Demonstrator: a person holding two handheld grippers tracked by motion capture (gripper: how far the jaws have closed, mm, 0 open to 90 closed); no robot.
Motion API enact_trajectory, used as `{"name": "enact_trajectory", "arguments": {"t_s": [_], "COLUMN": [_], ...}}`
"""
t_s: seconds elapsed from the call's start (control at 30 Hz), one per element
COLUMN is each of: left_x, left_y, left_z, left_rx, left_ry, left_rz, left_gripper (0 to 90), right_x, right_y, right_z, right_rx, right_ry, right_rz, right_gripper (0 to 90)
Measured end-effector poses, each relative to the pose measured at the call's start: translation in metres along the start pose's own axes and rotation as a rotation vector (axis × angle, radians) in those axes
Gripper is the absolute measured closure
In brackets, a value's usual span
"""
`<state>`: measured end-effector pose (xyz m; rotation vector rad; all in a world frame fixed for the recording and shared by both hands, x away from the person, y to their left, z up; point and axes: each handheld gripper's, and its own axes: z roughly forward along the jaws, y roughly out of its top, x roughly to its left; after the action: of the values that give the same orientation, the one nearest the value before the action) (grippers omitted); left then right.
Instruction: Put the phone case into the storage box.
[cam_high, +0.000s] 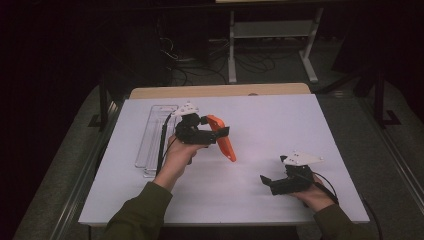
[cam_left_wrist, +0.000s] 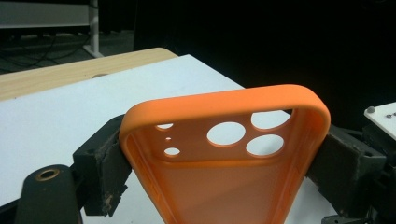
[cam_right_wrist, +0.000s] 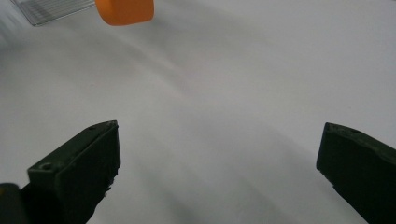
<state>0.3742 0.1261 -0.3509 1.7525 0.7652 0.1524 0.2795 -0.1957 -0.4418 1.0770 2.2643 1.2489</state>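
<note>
A: 2 grippers in view — what does the left gripper (cam_high: 212, 131) hold?

B: An orange soft plastic phone case (cam_high: 223, 141), clamped between its jaws above the white worktop (cam_high: 280, 125), right of the clear plastic tray (cam_high: 152, 135).

A: And the right gripper (cam_high: 267, 181)?

B: Near right, jaws wide apart with nothing between them.

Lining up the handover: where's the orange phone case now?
In the high view, the orange phone case is clamped in the left gripper above the table's middle, right of the clear tray.
</note>
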Motion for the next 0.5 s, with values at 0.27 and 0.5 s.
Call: {"name": "enact_trajectory", "arguments": {"t_s": [0.27, 0.5], "left_x": [0.002, 0.006], "left_y": [0.01, 0.021], "left_z": [-0.004, -0.008], "left_rx": [0.008, 0.002], "left_ry": [0.016, 0.026], "left_rz": [0.037, 0.051], "left_gripper": [15.5, 15.5], "right_x": [0.002, 0.002], "right_y": [0.001, 0.001], "right_z": [-0.001, 0.0], "right_rx": [-0.003, -0.005], "right_ry": [0.003, 0.003], "right_rz": [-0.001, -0.002], "right_gripper": [0.0, 0.0]}}
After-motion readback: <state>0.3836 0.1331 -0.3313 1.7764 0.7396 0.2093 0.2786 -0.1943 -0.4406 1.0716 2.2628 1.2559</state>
